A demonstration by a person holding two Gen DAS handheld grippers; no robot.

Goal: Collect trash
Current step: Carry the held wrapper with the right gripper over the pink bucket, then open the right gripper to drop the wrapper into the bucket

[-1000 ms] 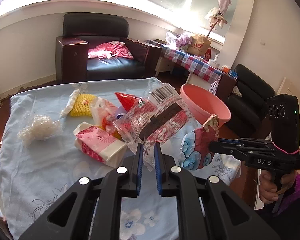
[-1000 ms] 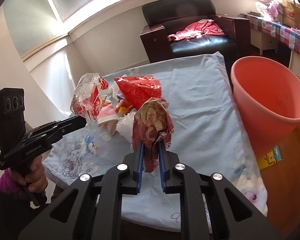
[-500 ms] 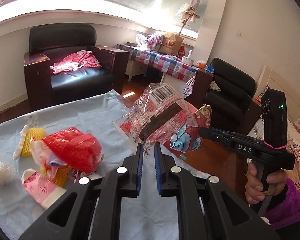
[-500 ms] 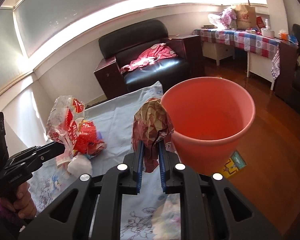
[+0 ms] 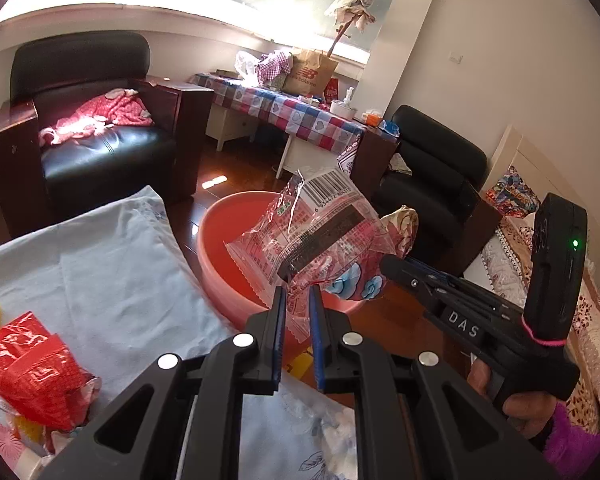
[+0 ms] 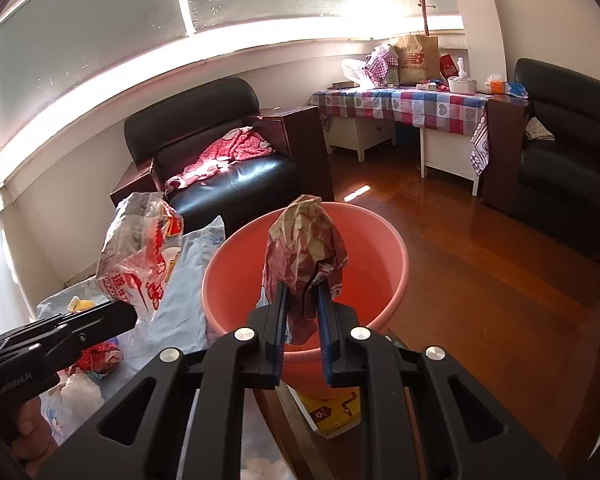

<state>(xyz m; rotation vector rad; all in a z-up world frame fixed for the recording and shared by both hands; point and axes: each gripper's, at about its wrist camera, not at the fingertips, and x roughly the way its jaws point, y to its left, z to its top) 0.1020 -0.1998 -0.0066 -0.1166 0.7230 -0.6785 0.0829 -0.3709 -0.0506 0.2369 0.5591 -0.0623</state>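
Okay, left wrist view: my left gripper (image 5: 298, 300) is pinched on a clear plastic wrapper (image 5: 316, 232) with red print and a barcode, gripping its lower edge; the wrapper stands up from the tips, in front of the pink bucket (image 5: 216, 256). Bucket sits on the wood floor just off the corner of the table, which is covered in a light blue cloth (image 5: 112, 272). My right gripper (image 5: 396, 266) comes in from the right, its fingers close together, a crumpled wrapper (image 5: 400, 224) at its tip, partly hidden behind the clear one. My hand (image 5: 516, 404) with a purple sleeve holds its handle. Red foil bag (image 5: 28, 372) lies on the cloth lower left with other scraps around it.

Right wrist view: right gripper (image 6: 303, 308) clamps the crumpled wrapper (image 6: 304, 252), brownish and red, upright between the blue pads, lined up with the bucket (image 6: 380, 276) mouth. Bucket looks empty inside. Left gripper (image 6: 120, 314) is at left with the clear wrapper (image 6: 140, 256) held up beside the bucket's rim, over the cloth (image 6: 192, 280) edge. Yellow box (image 6: 336, 416) lies on the floor by the bucket's base. Black armchair (image 6: 228, 160) behind.
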